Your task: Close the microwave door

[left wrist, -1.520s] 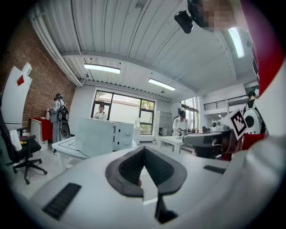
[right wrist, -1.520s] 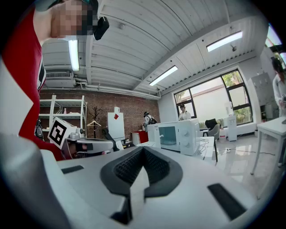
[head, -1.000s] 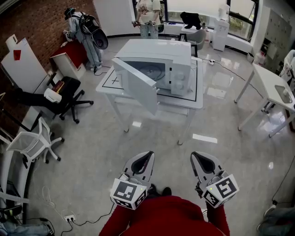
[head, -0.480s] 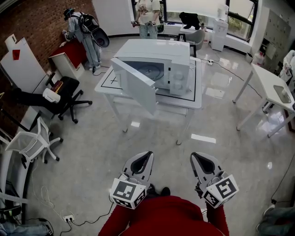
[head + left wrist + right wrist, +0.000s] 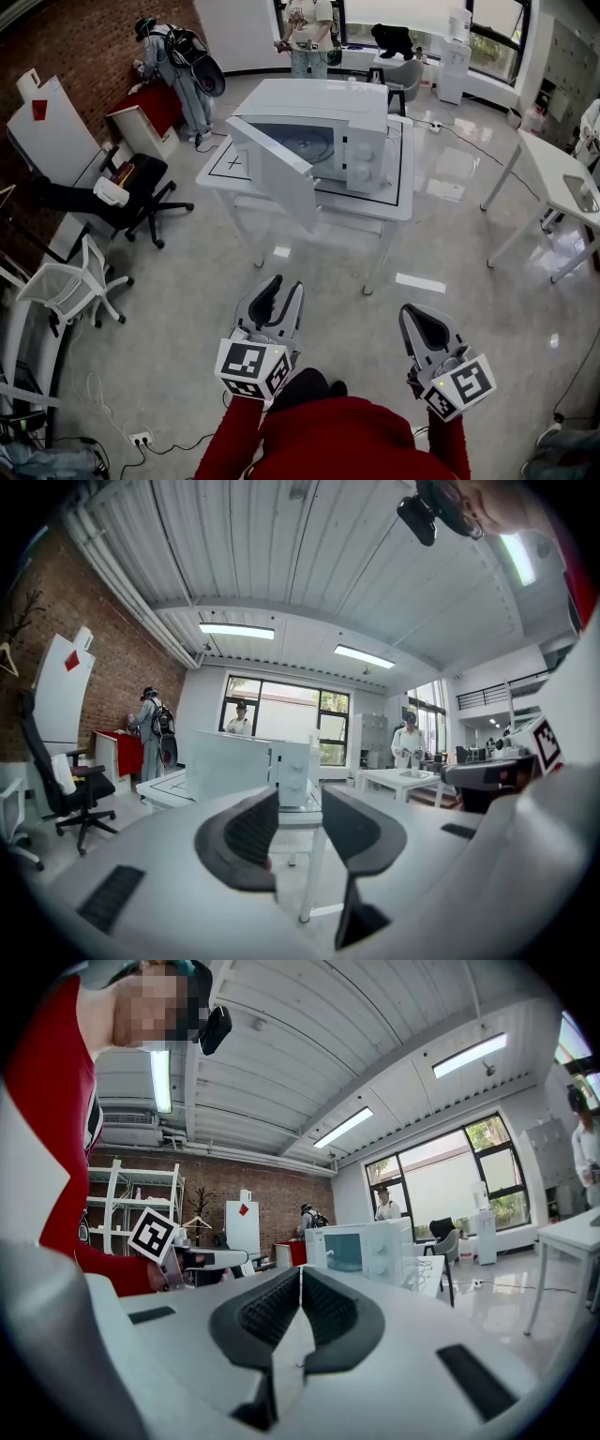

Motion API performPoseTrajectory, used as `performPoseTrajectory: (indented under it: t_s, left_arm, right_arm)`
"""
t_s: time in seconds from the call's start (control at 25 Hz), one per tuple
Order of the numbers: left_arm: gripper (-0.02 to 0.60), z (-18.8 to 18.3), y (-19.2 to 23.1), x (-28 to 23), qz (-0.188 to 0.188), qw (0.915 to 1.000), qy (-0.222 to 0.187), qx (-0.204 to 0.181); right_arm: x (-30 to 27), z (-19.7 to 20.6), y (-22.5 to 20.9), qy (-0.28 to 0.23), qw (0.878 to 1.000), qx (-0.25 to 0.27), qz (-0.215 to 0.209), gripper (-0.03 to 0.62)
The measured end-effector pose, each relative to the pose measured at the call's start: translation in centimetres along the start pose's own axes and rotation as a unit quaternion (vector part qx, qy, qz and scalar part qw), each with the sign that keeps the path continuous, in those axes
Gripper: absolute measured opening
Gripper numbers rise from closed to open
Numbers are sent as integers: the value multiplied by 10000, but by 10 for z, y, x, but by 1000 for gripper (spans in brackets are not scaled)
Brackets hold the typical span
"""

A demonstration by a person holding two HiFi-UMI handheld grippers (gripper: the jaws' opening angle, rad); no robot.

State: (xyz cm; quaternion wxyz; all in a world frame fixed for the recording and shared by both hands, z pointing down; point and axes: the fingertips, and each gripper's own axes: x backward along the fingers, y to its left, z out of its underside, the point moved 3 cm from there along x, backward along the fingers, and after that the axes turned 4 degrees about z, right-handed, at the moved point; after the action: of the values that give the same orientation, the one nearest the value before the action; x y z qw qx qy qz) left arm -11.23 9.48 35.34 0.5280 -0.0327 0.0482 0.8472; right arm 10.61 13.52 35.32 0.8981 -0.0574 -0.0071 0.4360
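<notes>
Plainly we are approaching, left hand-held gripper [image 5: 286, 285] opening empty, right hand-held gripper [image 5: 412, 312] clenched on nothing; next we must reach the open microwave door [image 5: 281, 178], upper centre.

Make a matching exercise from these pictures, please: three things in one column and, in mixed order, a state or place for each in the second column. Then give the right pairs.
Things:
1. microwave door
2. right hand-held gripper
3. black office chair

States or places:
A. jaws together, nothing between them
B. near the brick wall
C. swung open

Pairs: 1-C, 2-A, 3-B
</notes>
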Motion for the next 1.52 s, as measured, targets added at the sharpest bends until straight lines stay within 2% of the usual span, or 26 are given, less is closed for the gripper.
performPoseTrajectory:
  t_s: [0.16, 0.4, 0.52, 0.76, 0.92, 1.2, 1.32, 1.52]
  left_arm:
    - [201, -6, 17, -9, -276, 9995, 65, -103]
    - [204, -3, 39, -37, -288, 9993, 180, 148]
    - [204, 0, 46, -55, -199, 9995, 232, 120]
    - [204, 4, 67, -106, -87, 9990, 385, -198]
    - [204, 13, 79, -142, 76, 9981, 589, -158]
    - [202, 15, 79, -180, 370, 9956, 777, -378]
    - [202, 16, 76, -189, 522, 9950, 800, -287]
    - [201, 14, 70, -208, 777, 9934, 820, -206]
  right_arm:
    - [0, -6, -12, -194, 9998, -34, 81, 15]
    - [-14, -9, -35, -276, 9991, -144, 303, 17]
    - [-26, -6, -45, -198, 9990, -177, 362, 17]
    - [-66, -7, -70, -105, 9986, -227, 470, 17]
    - [-97, -10, -86, -99, 9978, -361, 543, 17]
    - [-127, -5, -109, 125, 9961, -502, 711, 17]
    - [-136, -5, -117, 154, 9954, -539, 779, 17]
    - [-157, -16, -125, -118, 9961, -495, 718, 17]
